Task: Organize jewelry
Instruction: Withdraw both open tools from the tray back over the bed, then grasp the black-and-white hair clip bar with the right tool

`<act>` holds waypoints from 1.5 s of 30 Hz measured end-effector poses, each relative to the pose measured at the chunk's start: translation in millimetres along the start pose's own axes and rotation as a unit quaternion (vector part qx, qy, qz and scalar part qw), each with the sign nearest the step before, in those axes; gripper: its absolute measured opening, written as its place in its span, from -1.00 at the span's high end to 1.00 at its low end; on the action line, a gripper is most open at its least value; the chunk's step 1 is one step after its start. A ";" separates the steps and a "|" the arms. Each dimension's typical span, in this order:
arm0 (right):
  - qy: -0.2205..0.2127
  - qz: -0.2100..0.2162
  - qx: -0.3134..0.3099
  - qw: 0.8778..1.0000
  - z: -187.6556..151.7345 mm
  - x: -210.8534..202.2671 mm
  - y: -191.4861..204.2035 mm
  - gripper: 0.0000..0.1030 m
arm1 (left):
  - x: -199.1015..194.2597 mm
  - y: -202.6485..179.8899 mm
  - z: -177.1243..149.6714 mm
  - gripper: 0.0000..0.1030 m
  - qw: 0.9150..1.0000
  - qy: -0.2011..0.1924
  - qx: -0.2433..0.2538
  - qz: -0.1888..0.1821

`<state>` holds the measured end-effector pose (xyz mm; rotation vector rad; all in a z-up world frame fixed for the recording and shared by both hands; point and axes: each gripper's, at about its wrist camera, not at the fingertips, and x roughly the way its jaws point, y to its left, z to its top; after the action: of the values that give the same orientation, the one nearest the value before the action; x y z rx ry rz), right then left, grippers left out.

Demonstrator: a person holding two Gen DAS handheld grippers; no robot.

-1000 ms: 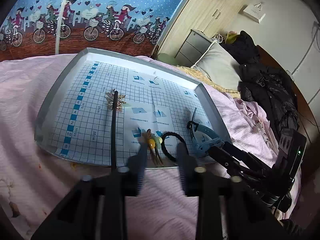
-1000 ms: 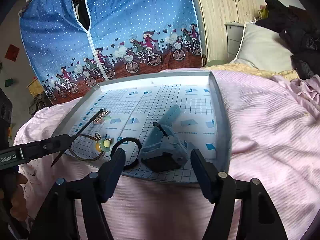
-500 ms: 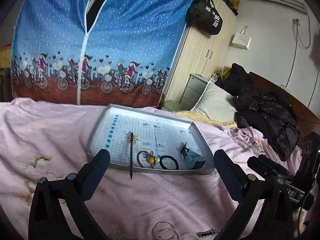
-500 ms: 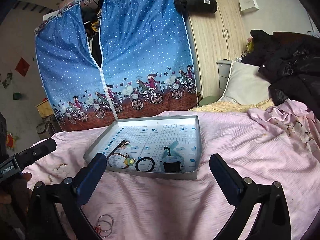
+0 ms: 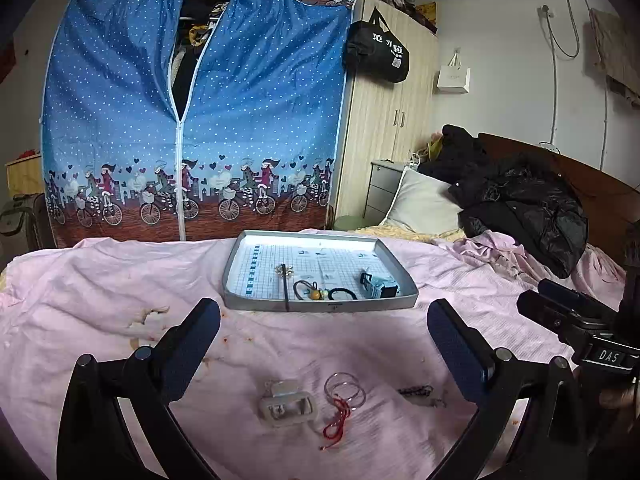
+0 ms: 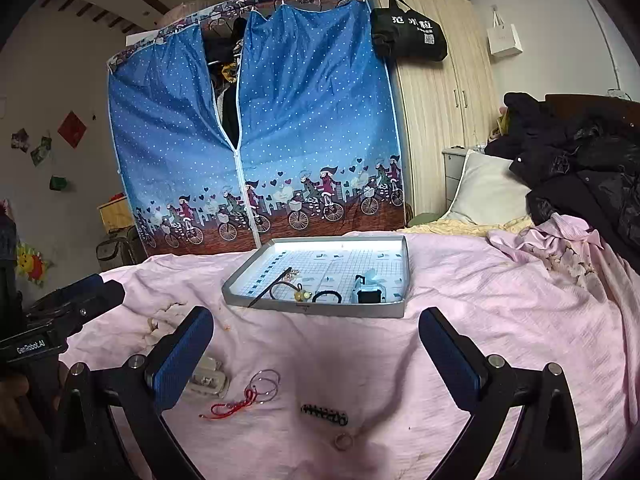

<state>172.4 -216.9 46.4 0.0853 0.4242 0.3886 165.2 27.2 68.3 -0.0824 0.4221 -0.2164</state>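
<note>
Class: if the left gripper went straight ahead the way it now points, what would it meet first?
Probably the tray, at its near wall. The left gripper, jaws wide open, aims at it over bare pink bedspread; the clip and rings lie lower, likely beneath that line. Depth is uncertain.

Both grippers now sit well back from the tray (image 5: pixel 320 305), which looks small and far off. The left gripper (image 5: pixel 324 340), nearly closed a second ago, gapes wide. Loose pieces on the bed come into view: thin rings (image 5: pixel 345 389), a red cord (image 6: pixel 232 405), a dark clip (image 6: pixel 324 414).
</note>
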 end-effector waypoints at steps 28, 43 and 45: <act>0.178 0.011 0.079 0.981 -106.5 17.6 2.1 -1.00 | 11.1 24.3 -95.6 -0.97 0.981 0.185 -0.031 0.054; 0.237 0.063 0.007 0.969 -90.3 88.6 -12.6 -1.00 | 73.6 54.6 -89.4 -0.97 0.971 0.235 -0.039 0.029; 0.223 0.059 0.000 0.973 -85.9 95.2 -17.8 -1.00 | 85.1 56.3 -88.2 -0.97 0.971 0.237 -0.031 0.021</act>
<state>222.7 -196.7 -71.2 0.0212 0.8657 0.5260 215.0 59.8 -52.7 -0.0832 0.9063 -0.1795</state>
